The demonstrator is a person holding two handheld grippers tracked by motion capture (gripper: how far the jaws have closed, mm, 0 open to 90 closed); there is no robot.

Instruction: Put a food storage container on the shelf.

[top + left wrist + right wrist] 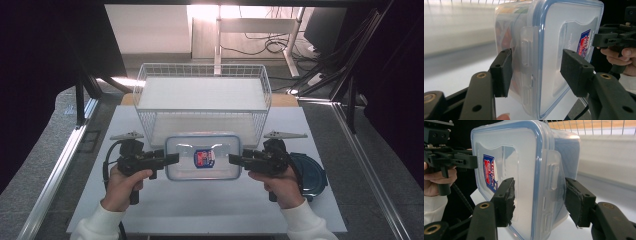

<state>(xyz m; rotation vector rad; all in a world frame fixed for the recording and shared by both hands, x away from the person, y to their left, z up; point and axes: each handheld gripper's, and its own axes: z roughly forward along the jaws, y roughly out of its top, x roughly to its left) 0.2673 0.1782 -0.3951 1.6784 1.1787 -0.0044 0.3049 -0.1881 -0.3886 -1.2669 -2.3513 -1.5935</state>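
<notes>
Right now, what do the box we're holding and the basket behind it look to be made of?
The box looks like clear, glossy plastic: contents show through its wall, and its lid is translucent with a blue rim and moulded clips. The basket seems to be white-coated metal wire, going by its thin open grid.

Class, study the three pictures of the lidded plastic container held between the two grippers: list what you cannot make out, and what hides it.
- Contents of the plastic container: the frosted lid hides them in the high view; blurred colours through its wall in the left gripper view.
- Label wording: too small, seen edge-on.
- Dark blue round thing: right hand and right gripper cover part of it.
- Wire basket: cut off by the top edge in both gripper views.
- Left gripper: whether its pads press, unclear.
</notes>
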